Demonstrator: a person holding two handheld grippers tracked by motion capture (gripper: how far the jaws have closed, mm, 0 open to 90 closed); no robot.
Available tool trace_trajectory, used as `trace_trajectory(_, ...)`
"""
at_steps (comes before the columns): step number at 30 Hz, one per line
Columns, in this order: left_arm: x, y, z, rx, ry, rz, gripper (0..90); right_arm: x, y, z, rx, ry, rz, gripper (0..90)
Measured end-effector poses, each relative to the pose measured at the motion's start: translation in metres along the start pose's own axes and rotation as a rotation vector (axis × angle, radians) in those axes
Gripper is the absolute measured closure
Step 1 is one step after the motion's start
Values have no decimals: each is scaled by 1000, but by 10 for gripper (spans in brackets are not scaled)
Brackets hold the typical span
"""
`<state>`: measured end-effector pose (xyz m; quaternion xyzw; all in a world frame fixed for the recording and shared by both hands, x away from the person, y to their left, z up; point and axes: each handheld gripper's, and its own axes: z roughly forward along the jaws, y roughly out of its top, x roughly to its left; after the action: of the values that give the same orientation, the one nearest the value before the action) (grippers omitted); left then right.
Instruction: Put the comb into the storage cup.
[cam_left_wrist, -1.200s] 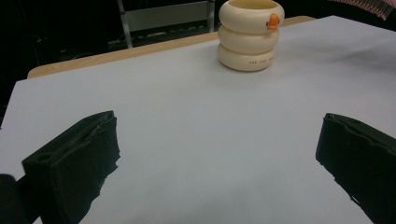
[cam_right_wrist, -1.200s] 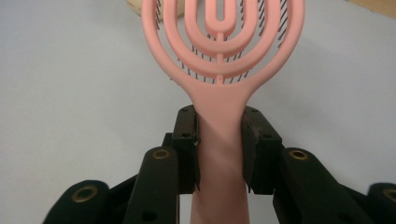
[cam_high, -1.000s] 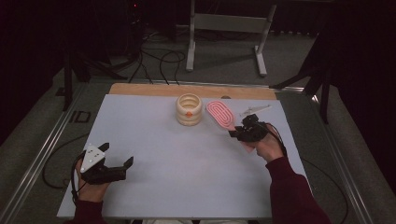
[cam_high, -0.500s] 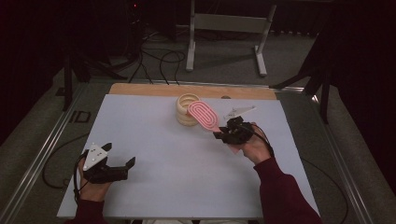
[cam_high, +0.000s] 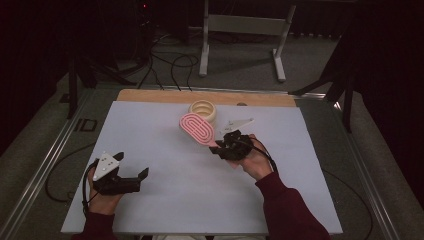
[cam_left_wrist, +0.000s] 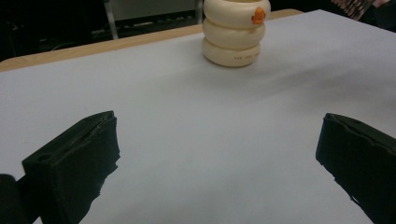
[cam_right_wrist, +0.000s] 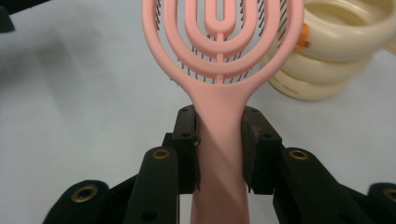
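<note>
My right gripper is shut on the handle of a pink vented hairbrush, whose oval head sticks out up and to the left, above the white table sheet. A cream ringed holder with a small orange mark stands just behind the brush head at the back middle. My left gripper rests near the front left of the sheet, its jaws wide open with nothing between them.
The white sheet covers a wooden table with metal rails along its sides. Cables and a white metal stand lie on the floor beyond the far edge.
My right gripper has carried the hairbrush leftward, from the right of the cream holder to in front of it. The left gripper has stayed in place.
</note>
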<state>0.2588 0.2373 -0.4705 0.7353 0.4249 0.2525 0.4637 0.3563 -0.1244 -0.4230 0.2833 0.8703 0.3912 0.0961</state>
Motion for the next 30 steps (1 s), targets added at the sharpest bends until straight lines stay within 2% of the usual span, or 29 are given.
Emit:
trace_trajectory(1, 0, 0, 0, 0, -4, -3, 0, 6, 3, 6, -2, 14, -10, 699)
trace_trajectory(4, -1, 2, 1, -4, -14, -10, 0, 13, 6, 13, -1, 26, -20, 699)
trace_trajectory(9, 0, 3, 2, -12, -31, -28, 0, 19, 8, 20, 1, 38, -31, 699)
trace_trajectory(12, -1, 5, 3, -2, -56, -46, 0, 28, 11, 29, 3, 54, -54, 699)
trace_trajectory(19, -4, 9, 9, 33, -100, -72, 0, 40, 15, 38, -7, 70, -62, 699)
trace_trajectory(26, -6, 11, 13, 49, -108, -90, 0, 46, 16, 42, -10, 79, -77, 698)
trace_trajectory(27, -6, 12, 13, 46, -106, -95, 0, 52, 18, 47, -16, 86, -86, 699)
trace_trajectory(30, -9, 14, 15, 48, -114, -101, 0, 56, 18, 51, -23, 96, -92, 699)
